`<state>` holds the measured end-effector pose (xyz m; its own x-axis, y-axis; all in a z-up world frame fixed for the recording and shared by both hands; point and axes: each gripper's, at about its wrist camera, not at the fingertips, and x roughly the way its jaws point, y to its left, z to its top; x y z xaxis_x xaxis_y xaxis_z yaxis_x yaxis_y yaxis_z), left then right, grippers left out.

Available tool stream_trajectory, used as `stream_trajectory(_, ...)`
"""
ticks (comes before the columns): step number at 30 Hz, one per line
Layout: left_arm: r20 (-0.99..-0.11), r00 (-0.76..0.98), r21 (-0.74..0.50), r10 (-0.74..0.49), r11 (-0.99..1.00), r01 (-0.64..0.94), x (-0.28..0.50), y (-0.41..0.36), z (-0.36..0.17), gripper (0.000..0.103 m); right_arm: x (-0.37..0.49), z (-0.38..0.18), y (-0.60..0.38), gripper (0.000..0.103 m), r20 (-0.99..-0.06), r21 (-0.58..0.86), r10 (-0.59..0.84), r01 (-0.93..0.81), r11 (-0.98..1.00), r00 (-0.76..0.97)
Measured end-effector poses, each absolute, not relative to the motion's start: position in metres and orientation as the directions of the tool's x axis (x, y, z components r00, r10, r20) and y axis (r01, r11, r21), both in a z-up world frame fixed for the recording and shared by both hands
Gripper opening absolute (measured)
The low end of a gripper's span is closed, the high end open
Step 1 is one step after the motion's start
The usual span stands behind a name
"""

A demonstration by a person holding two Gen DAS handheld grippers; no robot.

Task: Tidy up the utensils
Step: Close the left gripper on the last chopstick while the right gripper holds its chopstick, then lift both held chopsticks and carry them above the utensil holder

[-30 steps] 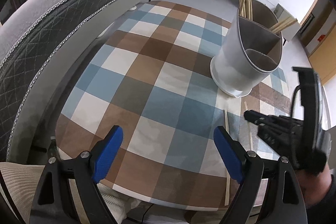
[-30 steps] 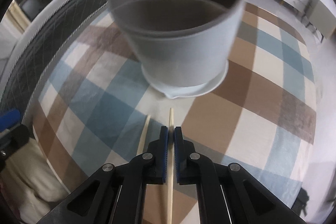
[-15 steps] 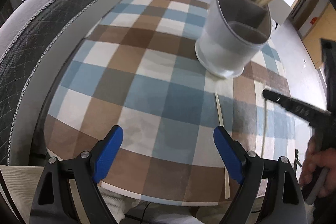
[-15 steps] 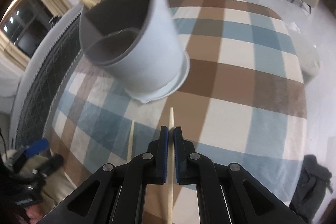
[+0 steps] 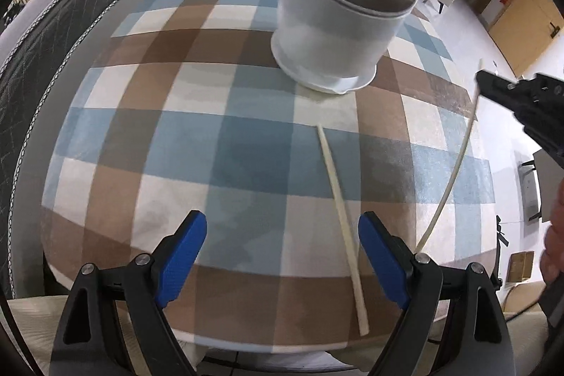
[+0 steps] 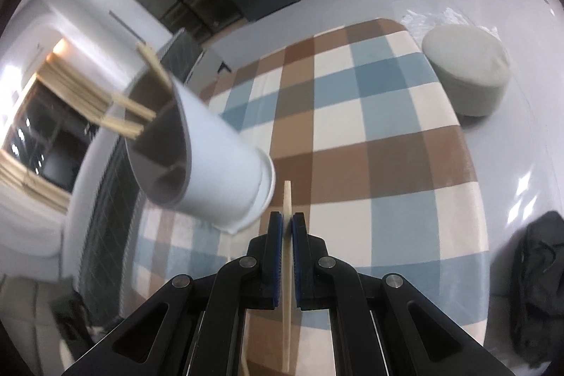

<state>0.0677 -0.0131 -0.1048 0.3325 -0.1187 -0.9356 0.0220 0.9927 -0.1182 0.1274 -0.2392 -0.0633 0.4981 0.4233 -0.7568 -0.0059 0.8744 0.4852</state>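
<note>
Right gripper: blue pads clamped flat on a pale chopstick, a short tip out ahead of the pads, the long remainder trailing back under the jaws; seen from the left wrist as black tongs at the right edge with the stick hanging down from them, clear of the cloth

Left gripper: jaws wide apart, nothing between the pads, hovering over the near edge of the checked tablecloth

Just inside the right-hand pad of the left gripper: a second chopstick flat on the cloth, running away from the pads toward the holder, its far tip stopping short of the base

Ahead of both grippers: white utensil holder, upright, split into compartments, several chopsticks already standing in the rear ones, the front one apparently empty

Likely handling: light, thin, stiff, smooth wood; prone to pivot or slide in a narrow pinch, so best taken across its width near the middle for balance, or nearer one end to drop it tip-first into a compartment; lying flat, hard to get pads under without scraping the cloth

Beyond the table: a round pouf on the floor
</note>
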Motion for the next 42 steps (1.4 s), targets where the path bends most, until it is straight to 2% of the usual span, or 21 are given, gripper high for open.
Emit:
stream_trajectory(5,-0.956,0.268,-0.131,-0.116,0.991,-0.038,0.088,-0.02,-0.123,0.084,0.128,-0.055,-0.251,0.005,-0.739,0.485,0.404,0.01,0.874,0.539)
stream_trajectory(7,-0.961,0.254,-0.122,-0.107,0.992,-0.043,0.097,-0.026,-0.13,0.078,0.129,-0.052,-0.254,0.005,-0.738,0.477,0.392,0.013,0.879,0.549)
stream_trajectory(11,-0.972,0.222,-0.086,-0.076,0.996,-0.035,0.11,-0.04,-0.139,0.075,0.128,-0.046,-0.258,0.005,-0.726,0.47,0.383,0.006,0.883,0.571)
stream_trajectory(13,-0.975,0.217,-0.048,-0.039,0.998,-0.034,0.116,-0.045,-0.142,0.068,0.128,-0.044,-0.26,0.005,-0.719,0.473,0.386,0.001,0.881,0.578)
stream_trajectory(17,-0.974,0.216,-0.088,-0.072,0.994,-0.069,0.123,-0.046,-0.139,0.063,0.128,-0.042,-0.262,0.005,-0.713,0.486,0.396,0.001,0.874,0.578)
stream_trajectory(19,-0.975,0.22,-0.057,-0.04,0.996,-0.07,0.127,-0.048,-0.137,0.038,0.127,-0.038,-0.263,0.005,-0.704,0.489,0.398,-0.004,0.872,0.588)
stream_trajectory(21,-0.975,0.22,-0.031,-0.018,0.998,-0.056,0.13,-0.051,-0.135,0.02,0.126,-0.035,-0.263,0.005,-0.695,0.49,0.397,-0.009,0.872,0.599)
stream_trajectory(22,-0.976,0.215,-0.034,-0.023,0.998,-0.051,0.132,-0.053,-0.135,0.011,0.126,-0.034,-0.263,0.005,-0.694,0.49,0.397,-0.011,0.872,0.601)
stream_trajectory(24,-0.978,0.206,-0.041,-0.03,0.998,-0.052,0.137,-0.057,-0.133,0.002,0.126,-0.032,-0.262,0.005,-0.691,0.487,0.398,-0.017,0.873,0.603)
stream_trajectory(32,-0.955,0.293,-0.075,-0.039,0.991,-0.113,0.148,-0.061,-0.116,0.001,0.123,-0.029,-0.257,0.005,-0.689,0.463,0.394,-0.049,0.885,0.609)
stream_trajectory(42,-0.861,0.498,-0.141,-0.104,0.989,-0.038,0.121,-0.071,-0.063,0.001,0.117,-0.025,-0.251,0.005,-0.68,0.45,0.392,-0.069,0.89,0.62)
